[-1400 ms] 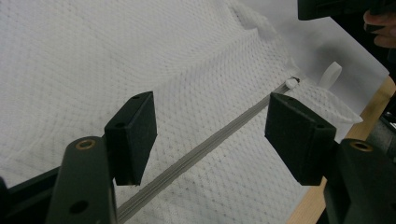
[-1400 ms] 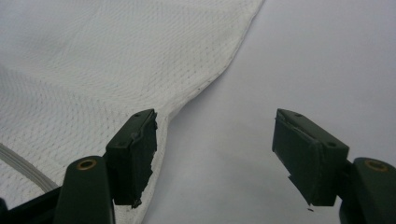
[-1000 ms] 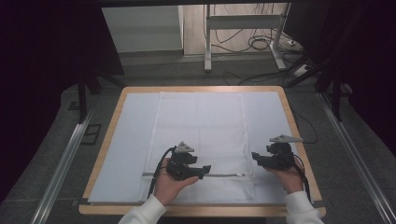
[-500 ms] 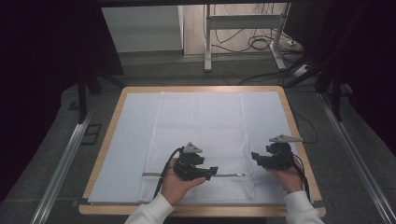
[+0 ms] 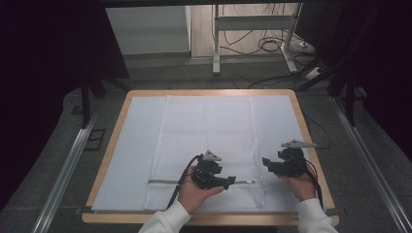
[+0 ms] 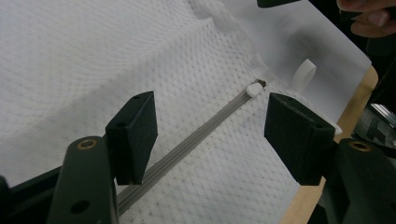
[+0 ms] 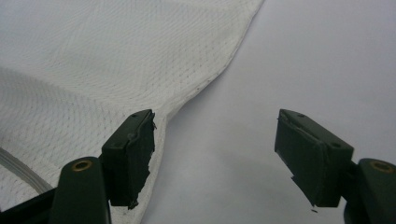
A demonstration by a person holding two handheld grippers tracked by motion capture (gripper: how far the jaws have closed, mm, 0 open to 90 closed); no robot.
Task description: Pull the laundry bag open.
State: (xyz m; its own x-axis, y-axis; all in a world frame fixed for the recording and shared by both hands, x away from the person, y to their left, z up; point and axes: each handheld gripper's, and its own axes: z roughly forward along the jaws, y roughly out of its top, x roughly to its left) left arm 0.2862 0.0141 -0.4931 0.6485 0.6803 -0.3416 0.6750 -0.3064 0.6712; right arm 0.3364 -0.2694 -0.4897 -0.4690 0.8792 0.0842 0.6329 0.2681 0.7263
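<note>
Both grippers' jaws gape: left gripper straddles the mesh bag's zipper, right gripper its edge.

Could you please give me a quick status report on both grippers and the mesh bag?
Left gripper open over the zipper. Right gripper open at the mesh bag edge. Nothing in the way.

Overhead forward-down view, two close finger-level views (shared mesh bag)
</note>
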